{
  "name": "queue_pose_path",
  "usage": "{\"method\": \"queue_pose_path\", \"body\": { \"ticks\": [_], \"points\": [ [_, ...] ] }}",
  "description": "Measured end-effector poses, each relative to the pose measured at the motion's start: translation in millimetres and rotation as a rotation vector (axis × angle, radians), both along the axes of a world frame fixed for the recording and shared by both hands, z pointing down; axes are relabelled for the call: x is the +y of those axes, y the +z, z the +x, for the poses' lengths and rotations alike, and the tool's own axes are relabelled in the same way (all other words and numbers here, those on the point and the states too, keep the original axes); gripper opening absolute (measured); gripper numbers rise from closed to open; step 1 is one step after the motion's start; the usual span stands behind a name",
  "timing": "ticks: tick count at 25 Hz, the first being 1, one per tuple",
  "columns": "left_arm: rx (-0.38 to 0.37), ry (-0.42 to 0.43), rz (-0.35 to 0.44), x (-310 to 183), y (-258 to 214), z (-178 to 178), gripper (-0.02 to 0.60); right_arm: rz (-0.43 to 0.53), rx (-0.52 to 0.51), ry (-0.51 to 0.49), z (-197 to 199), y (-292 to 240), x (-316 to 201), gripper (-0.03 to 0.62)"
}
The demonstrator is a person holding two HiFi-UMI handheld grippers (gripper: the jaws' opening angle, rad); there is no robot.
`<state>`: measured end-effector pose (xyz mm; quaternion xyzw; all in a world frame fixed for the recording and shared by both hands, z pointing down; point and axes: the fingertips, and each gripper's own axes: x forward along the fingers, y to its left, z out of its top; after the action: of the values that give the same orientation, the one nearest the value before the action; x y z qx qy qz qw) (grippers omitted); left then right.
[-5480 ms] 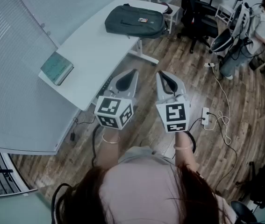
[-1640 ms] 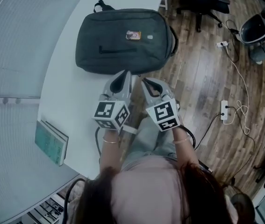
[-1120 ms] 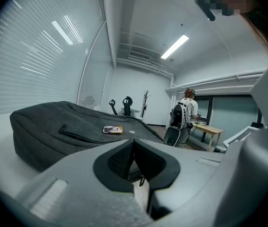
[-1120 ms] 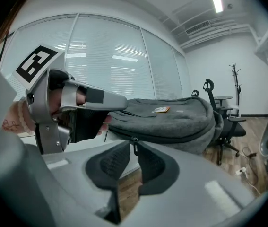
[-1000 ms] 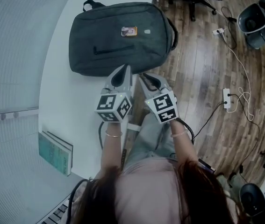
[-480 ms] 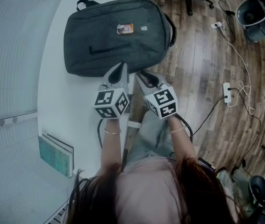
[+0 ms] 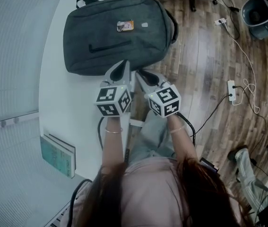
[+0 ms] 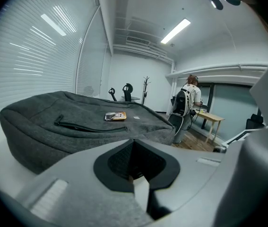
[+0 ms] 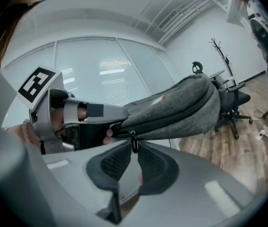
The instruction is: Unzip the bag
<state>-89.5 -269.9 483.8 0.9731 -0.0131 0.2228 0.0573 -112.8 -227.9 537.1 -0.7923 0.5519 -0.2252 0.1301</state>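
Note:
A dark grey backpack (image 7: 115,32) lies flat on the white table (image 7: 63,108), its front pocket zip and a small orange tag facing up. Both grippers are side by side at its near edge. My left gripper (image 7: 124,65) is shut, its tips against the bag's side, and nothing shows between them in the left gripper view (image 8: 134,141). My right gripper (image 7: 139,73) is just to its right. In the right gripper view a black zipper pull (image 9: 134,142) hangs from the bag's side seam (image 9: 181,108), and the right gripper (image 9: 134,149) is shut on it.
A green book (image 7: 58,152) lies near the table's front left corner. Window blinds line the left. To the right is wooden floor with a power strip (image 7: 231,90) and cables, and office chairs stand beyond. A person (image 8: 188,103) stands far off by a desk.
Since several seconds ago I have come from across the room up to the table. Over the last second both grippers edged a little closer to the bag's near side.

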Motion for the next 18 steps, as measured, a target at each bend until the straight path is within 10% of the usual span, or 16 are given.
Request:
{"method": "queue_pose_path", "body": {
  "ticks": [18],
  "points": [
    [-0.053, -0.002, 0.005, -0.2, 5.9, 1.4, 0.009, -0.114, 0.15, 0.081, -2.3, 0.3, 8.3, 0.009]
  ]
}}
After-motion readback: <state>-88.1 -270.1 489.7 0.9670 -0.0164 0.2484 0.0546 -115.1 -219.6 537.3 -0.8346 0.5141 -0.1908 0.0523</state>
